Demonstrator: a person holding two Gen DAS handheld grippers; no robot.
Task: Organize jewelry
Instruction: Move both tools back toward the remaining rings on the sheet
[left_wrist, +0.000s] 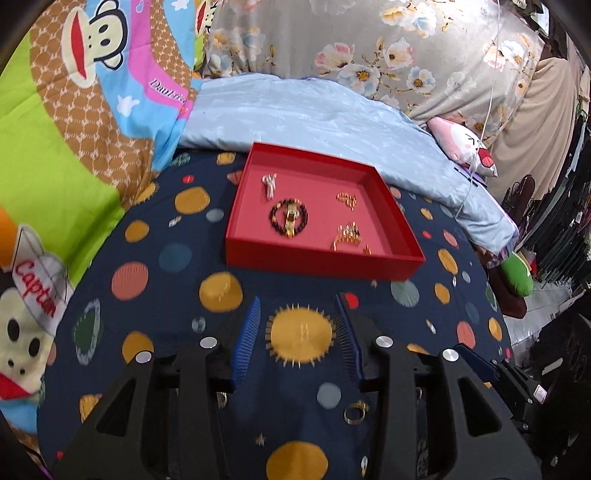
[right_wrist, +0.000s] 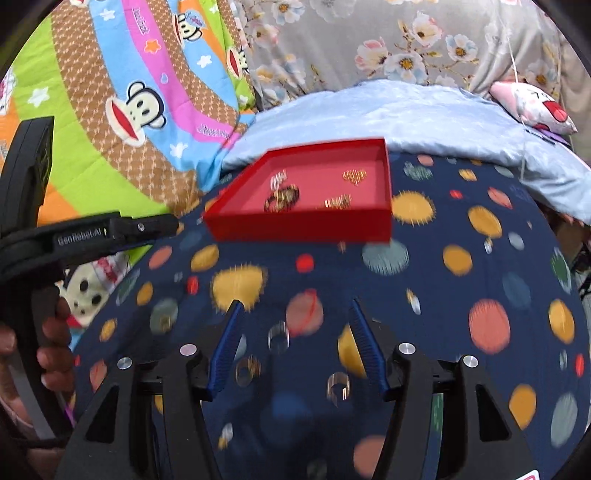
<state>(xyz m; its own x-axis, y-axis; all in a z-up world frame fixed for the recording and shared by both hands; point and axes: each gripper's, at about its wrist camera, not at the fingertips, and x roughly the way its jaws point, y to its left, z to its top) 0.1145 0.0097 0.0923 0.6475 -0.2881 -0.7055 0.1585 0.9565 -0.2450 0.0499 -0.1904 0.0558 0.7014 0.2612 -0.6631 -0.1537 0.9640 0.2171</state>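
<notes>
Here, rings (right_wrist: 279, 336) between right tongs (right_wrist: 293, 306), tray (right_wrist: 299, 225) beyond

I am holding my right gripper (right_wrist: 293, 314) wide open over the dark blue spotted blanket (right_wrist: 461, 295). Three small blurry rings (right_wrist: 279, 338) are lying between its blue fingers (right_wrist: 225, 350). The shallow red tray (right_wrist: 306, 221) is sitting farther back.
</notes>
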